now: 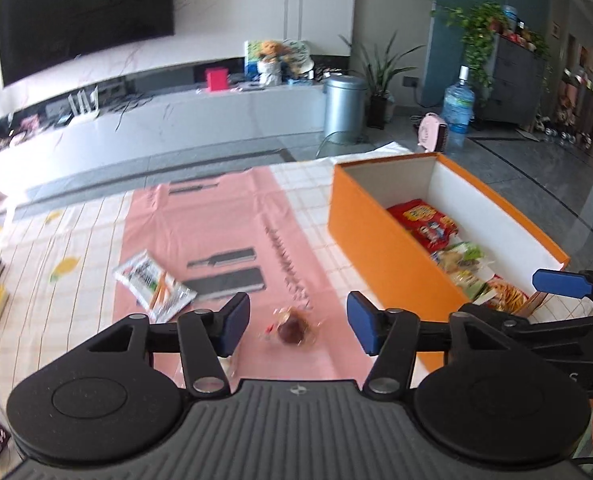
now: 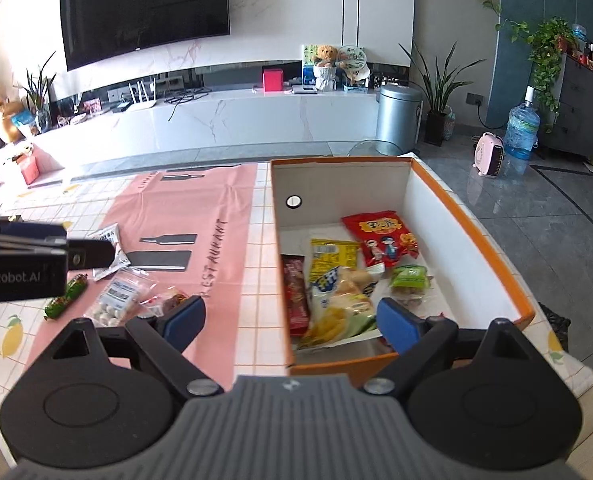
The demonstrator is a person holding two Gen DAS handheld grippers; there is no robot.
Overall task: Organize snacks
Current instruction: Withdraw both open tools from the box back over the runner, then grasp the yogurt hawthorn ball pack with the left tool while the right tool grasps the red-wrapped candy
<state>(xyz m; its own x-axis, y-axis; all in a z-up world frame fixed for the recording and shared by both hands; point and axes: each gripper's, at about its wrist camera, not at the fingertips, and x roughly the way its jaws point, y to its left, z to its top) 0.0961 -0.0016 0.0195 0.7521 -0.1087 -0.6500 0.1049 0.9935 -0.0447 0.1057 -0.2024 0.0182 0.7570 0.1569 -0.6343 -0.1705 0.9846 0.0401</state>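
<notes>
Snack, clear-wrapped w/ dark brown piece (image 1: 294, 328): on pink mat just ahead of my left gripper (image 1: 298, 326), between its part-open, empty jaws; orange box (image 1: 392, 256) to the right, right gripper (image 2: 290, 318) wide open, empty.

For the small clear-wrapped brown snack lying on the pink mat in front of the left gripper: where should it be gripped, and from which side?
Probably across the brown lump in the middle of the clear-wrapped snack, coming down from above and behind. It lies flat on the pink mat between the open fingers of the left gripper; the loose wrapper edges look too flimsy to pinch.
</notes>
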